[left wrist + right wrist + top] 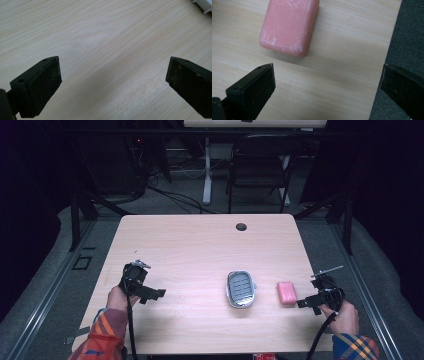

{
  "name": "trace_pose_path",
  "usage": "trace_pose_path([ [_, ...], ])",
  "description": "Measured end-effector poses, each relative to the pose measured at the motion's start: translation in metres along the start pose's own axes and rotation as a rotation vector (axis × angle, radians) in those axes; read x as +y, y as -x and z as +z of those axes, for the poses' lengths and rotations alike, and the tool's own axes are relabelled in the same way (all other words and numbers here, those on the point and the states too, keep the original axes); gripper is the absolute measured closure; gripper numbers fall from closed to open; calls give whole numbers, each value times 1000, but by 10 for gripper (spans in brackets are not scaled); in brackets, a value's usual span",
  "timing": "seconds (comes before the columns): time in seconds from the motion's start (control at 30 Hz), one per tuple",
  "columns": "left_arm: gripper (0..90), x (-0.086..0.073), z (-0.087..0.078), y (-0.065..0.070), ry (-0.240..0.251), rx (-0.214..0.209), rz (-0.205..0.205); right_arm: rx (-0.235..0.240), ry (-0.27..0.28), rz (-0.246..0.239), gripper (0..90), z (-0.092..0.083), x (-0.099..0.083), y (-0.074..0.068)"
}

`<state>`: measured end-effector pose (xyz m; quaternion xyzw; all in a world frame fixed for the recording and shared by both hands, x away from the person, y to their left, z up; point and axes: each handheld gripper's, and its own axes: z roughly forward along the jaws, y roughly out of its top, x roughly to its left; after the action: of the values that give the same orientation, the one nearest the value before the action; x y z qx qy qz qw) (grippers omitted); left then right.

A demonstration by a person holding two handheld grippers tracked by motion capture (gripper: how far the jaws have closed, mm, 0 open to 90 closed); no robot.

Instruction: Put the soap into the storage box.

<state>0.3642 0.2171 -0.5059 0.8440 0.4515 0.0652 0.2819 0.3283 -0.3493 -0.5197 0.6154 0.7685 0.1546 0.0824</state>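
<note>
Pink soap bar (289, 26) lies flat on the table (200, 245), just ahead of the right gripper (327, 85) whose jaws stand wide apart and empty, likely lined up to take it toward the soap dish (241, 288); left gripper (112, 82), jaws also apart, waits over bare wood.

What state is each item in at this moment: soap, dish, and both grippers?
Pink soap bar: lying flat on the table, apart from the dish, ungripped.
Soap dish: empty, upright on the table, left of the soap.
Left gripper: open, nothing between its fingers.
Right gripper: open, just short of the soap, not touching it.
</note>
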Motion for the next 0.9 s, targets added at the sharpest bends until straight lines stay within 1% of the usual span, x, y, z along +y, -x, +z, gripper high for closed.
trace_pose_path([
  [0.03,0,0,0,0,0,0,0,-1,-16,-15,0,-1,1,0],
  [0.07,0,0,0,0,1,1,0,0,3,-3,0,0,0,-1],
  [0.13,0,0,1,-1,0,-1,-2,-4,-13,-15,0,-1,1,0],
  [0.23,0,1,2,-1,0,2,-4,-3,-15,-16,0,-1,2,0],
  [0.33,0,1,1,-1,3,-4,-6,-1,-8,-6,0,-1,1,0],
  [0.43,0,0,0,-1,7,1,-6,1,-17,-3,0,-2,2,-1],
  [0.5,0,0,0,-1,7,3,-5,8,-14,5,0,-3,2,-2],
  [0.57,0,0,0,0,10,1,-7,9,6,21,0,-5,3,-3],
  [0.67,0,0,0,-1,9,0,-9,13,6,27,0,-6,5,-4],
  [0.7,0,0,0,-1,8,2,-7,16,19,32,0,-6,5,-5],
  [0.77,0,0,0,-1,10,1,-8,16,1,18,0,-8,8,-7],
  [0.8,0,0,0,-1,8,0,-7,16,1,18,0,-8,8,-7],
  [0.83,0,0,0,-1,8,0,-10,18,13,23,0,-8,9,-8],
  [0.9,0,0,0,-1,10,4,-8,12,12,14,4,-9,11,-10],
])
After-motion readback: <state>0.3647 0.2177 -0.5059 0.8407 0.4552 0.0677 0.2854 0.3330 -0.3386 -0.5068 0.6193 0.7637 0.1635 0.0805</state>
